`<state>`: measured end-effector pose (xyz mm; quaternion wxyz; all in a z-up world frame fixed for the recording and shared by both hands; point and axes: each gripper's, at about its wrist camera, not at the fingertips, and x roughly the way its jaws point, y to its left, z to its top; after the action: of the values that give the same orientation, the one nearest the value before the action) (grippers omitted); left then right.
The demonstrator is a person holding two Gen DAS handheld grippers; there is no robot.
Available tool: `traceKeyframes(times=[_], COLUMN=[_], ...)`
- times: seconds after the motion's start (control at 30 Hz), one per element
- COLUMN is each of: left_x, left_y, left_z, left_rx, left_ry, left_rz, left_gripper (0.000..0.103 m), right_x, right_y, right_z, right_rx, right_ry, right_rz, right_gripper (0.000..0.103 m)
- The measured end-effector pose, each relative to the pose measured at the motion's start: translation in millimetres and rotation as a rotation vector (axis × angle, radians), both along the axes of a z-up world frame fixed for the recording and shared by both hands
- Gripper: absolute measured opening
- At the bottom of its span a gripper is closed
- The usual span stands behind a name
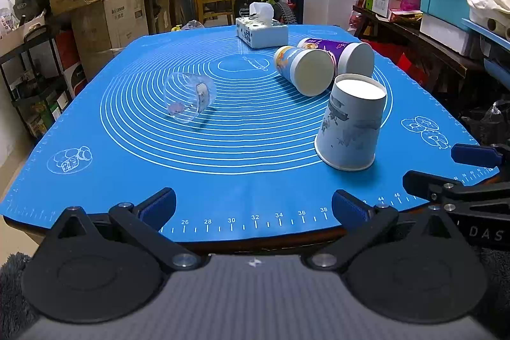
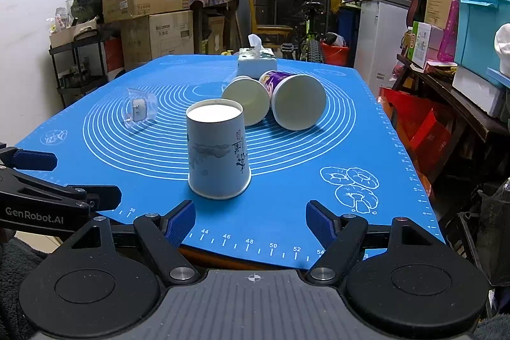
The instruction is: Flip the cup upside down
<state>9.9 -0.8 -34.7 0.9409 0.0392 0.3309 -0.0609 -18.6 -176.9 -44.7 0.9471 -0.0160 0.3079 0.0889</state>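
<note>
Closest to me, both tools sit at the near edge of the table (image 2: 398,155), which is covered by a blue baking mat (image 1: 255,180). The left gripper (image 1: 254,207) has its fingers (image 1: 159,206) spread wide and holds nothing. The right gripper (image 2: 251,222) is the same: fingers (image 2: 181,223) wide apart, nothing between them.

Just past the right gripper stands a white paper cup with ink drawings (image 2: 218,152). It is already upside down. Its wide mouth rests on the mat and its flat bottom faces up. So I think that cup is done.

Farther back, more cups lie on their sides. There is a clear plastic cup (image 1: 189,97) off to the left, well apart from the rest. There is a blue paper cup with cartoon pictures (image 1: 302,70), and touching it a purple paper cup (image 1: 344,54). None of these three is flipped. If they all need flipping, most of the job is left.

At the far end sits one tissue box (image 1: 263,32), with a tissue sticking out of the top.

Count them: four cups in all, three paper and one plastic. One stands upside down, three lie down. One tissue box. Two grippers.
</note>
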Motion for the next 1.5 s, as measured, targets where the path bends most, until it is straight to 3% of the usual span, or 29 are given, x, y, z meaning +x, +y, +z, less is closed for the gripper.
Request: traceKeyframes(times=[1.5], left_x=[1.9], left_y=[3.6], left_z=[0.1], left_rx=[0.001], left_ry=[0.002], left_rz=[0.004], left_gripper=[0.102], right_x=[0.1], right_y=[-3.4], right_z=[0.2], right_rx=[0.004], right_ry=[0.002], right_rz=[-0.003], right_gripper=[0.080])
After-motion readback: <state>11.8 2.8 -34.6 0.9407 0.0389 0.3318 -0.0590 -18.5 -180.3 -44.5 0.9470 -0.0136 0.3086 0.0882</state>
